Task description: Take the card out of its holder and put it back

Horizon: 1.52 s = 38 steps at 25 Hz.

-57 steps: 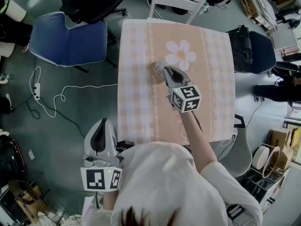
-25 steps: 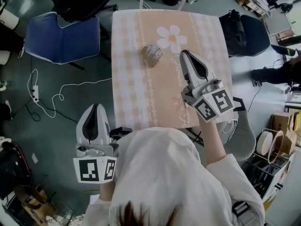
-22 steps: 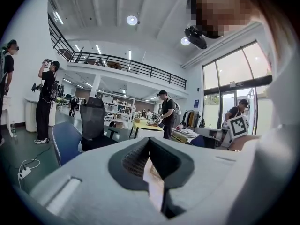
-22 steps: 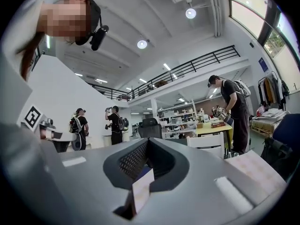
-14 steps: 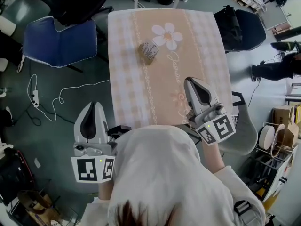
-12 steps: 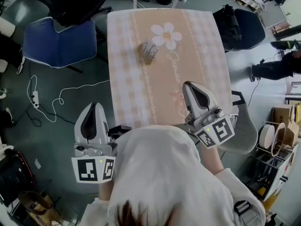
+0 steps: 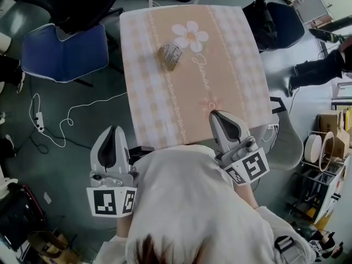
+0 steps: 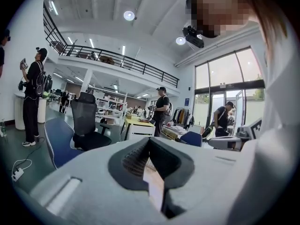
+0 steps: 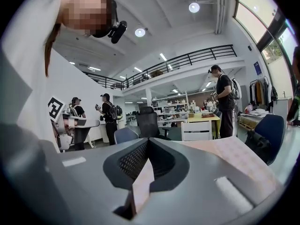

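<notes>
Left gripper (image 7: 114,131), right gripper (image 7: 217,116) clenched empty; card holder (image 7: 170,56) on table (image 7: 234,65), blue chair (image 7: 66,51) beside.

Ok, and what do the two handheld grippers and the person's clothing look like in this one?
The left gripper and right gripper look alike: pale grey, tapering shells with a dark, ribbed recess around the jaws. Each has a white cube with black square markers at the hand end, the left cube and right cube. The person wears a white top.

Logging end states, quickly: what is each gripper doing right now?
Left gripper: closed, holding nothing.
Right gripper: closed, holding nothing.
</notes>
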{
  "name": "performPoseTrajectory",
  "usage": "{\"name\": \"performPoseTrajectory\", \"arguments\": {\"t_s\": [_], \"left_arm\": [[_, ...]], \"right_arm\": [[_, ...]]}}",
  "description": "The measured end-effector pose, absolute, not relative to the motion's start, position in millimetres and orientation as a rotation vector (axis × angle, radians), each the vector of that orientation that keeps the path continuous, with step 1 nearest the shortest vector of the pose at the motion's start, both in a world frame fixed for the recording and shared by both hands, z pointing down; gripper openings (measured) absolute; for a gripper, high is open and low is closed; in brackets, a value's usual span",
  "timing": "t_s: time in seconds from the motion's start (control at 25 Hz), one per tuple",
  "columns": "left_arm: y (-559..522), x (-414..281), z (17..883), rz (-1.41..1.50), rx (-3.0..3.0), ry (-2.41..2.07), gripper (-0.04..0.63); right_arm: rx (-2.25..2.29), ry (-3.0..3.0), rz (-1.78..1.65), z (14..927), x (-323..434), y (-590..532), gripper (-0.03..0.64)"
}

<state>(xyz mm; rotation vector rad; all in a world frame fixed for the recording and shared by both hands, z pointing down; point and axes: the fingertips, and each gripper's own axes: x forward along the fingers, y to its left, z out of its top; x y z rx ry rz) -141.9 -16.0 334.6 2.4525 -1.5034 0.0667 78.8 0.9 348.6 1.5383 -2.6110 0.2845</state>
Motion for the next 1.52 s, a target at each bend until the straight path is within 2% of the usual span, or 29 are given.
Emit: {"name": "performPoseTrajectory", "arguments": {"t_s": [0.48, 1.52], "left_arm": [[7, -131, 349, 0.137, 2.603, -1.341, 0.000], [13, -123, 343, 0.079, 2.612, -1.340, 0.000]], "right_arm": [[1.578, -2.565, 0.317, 363, 62, 25, -0.002], [1.561, -2.593, 0.308, 359, 59, 31, -0.002]]}}
